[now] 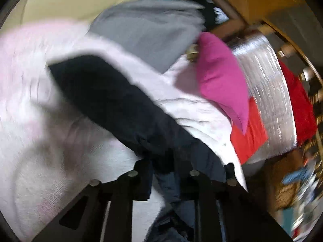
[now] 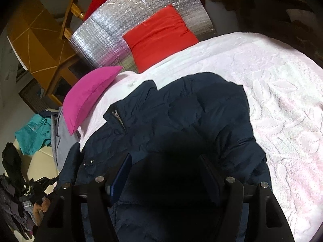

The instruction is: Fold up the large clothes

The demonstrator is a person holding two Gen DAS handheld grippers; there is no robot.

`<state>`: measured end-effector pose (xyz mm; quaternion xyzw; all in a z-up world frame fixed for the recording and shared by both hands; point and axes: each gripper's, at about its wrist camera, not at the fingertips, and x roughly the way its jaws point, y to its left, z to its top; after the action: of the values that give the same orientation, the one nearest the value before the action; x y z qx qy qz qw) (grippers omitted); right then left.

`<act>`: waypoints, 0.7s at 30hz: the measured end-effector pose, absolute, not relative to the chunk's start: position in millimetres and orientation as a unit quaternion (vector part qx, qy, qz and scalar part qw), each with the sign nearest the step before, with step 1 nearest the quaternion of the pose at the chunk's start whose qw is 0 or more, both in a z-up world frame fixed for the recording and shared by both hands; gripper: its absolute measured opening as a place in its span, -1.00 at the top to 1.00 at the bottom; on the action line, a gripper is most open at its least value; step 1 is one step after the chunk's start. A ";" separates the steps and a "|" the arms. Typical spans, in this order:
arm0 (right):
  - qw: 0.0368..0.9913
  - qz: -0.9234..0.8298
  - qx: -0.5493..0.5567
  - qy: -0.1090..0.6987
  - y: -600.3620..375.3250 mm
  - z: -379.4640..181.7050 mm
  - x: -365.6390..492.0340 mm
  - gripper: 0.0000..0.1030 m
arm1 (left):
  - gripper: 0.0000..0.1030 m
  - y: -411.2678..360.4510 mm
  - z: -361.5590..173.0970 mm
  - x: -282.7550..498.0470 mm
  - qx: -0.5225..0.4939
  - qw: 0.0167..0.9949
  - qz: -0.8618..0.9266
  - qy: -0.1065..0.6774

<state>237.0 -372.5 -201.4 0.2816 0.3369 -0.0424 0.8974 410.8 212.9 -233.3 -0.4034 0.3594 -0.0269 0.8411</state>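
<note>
Lying on a white-pink blanket [image 2: 272, 92] on the bed, the navy puffer jacket [image 2: 181, 111] fills the middle of the right wrist view; its zipper pull [image 2: 119, 119] shows near the collar, w/ two snaps lower down. The right hand-held gripper [image 2: 165, 173] has its fingers spread wide, one each side of a bunched dark fold of jacket; can't tell if the pads actually press the fabric.

The left wrist view is motion-blurred. There the left hand-held gripper [image 1: 167, 173] has its fingers close together w/ jacket [image 1: 113, 98] cloth running between them, so it looks clamped on the jacket; a long dark stretch extends away from it across the blanket [image 1: 40, 141].

Only the left view shows a grey garment [image 1: 149, 32] on the bed beyond the jacket. Only the right view shows the blanket's raised leaf pattern clearly.

Both views show a pink cushion [image 2: 88, 96], a red cushion [image 2: 161, 38] and a silver foil sheet [image 2: 121, 18] behind them. A teal cloth [image 2: 32, 135] sits at the far left of the right view.
</note>
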 end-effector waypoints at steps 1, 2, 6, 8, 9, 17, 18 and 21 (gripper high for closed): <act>0.898 -0.043 0.284 0.335 -373.8 -200.4 236.1 -0.39 | 0.72 203.1 -221.7 409.0 -0.381 0.854 -0.033 0.351; 0.898 -0.044 0.287 0.332 -375.3 -199.2 234.8 -0.39 | 0.73 189.4 -208.3 405.8 -0.357 0.869 -0.044 0.341; 0.897 -0.049 0.298 0.323 -381.2 -195.7 229.2 -0.39 | 0.75 140.5 -175.9 389.1 -0.294 0.898 -0.086 0.315; 0.897 -0.050 0.302 0.319 -384.0 -194.0 226.0 -0.39 | 0.76 108.9 -164.8 381.6 -0.263 0.907 -0.117 0.309; 0.897 -0.051 0.304 0.317 -385.4 -193.1 224.5 -0.39 | 0.77 90.5 -160.8 377.0 -0.245 0.910 -0.134 0.306; 0.895 -0.057 0.317 0.309 -397.4 -189.6 216.6 -0.39 | 0.81 -19.4 -188.4 360.3 -0.161 0.893 -0.221 0.358; 0.894 -0.057 0.321 0.308 -399.9 -189.5 215.9 -0.39 | 0.81 -27.0 -196.1 356.0 -0.160 0.886 -0.225 0.373; 0.891 -0.060 0.329 0.307 -405.5 -188.9 215.6 -0.39 | 0.73 -39.7 -219.1 357.7 -0.153 0.862 -0.233 0.424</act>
<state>215.6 -405.5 -188.9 0.3289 0.3067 -0.0602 0.8912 357.7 -39.7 -219.1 -0.1535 0.4237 -0.2330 0.8618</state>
